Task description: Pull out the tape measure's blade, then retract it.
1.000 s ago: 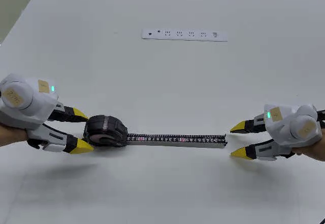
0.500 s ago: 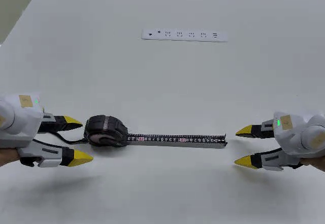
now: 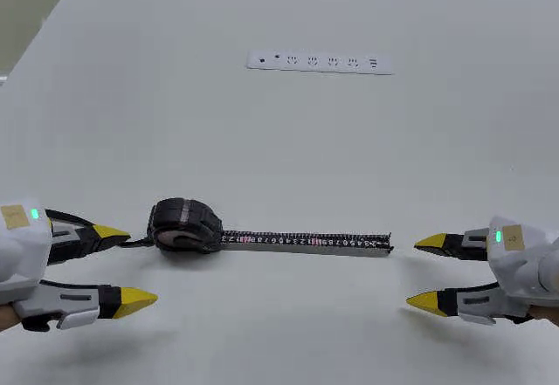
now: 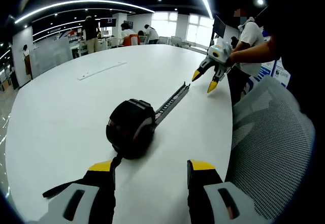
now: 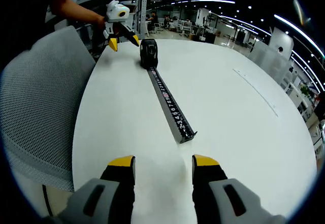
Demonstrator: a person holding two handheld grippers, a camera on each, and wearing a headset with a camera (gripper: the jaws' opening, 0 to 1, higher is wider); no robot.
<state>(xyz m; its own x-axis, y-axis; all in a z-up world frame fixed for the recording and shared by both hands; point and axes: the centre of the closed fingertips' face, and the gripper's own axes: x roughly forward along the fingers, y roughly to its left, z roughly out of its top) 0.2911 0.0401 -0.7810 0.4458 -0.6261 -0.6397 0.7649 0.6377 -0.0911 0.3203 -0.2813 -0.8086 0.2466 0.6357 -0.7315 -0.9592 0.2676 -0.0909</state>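
- Tape measure (image 3: 183, 225) lies on the table (image 3: 288, 140), blade (image 3: 306, 242) extended.
- My left hand-held gripper (image 3: 140, 264) and right hand-held gripper (image 3: 412, 272) flank it, both wide, empty.
- Risk: with nothing gripped, the blade could snap back and whip.

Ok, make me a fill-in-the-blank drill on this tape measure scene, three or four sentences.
The blade lies pulled ____ of the case.
The left claw and the right claw both stand ____, holding nothing.
The blade's end hook points toward the ____ claw.
The case lies nearest the ____ claw.
Missing words: out; open; right; left.
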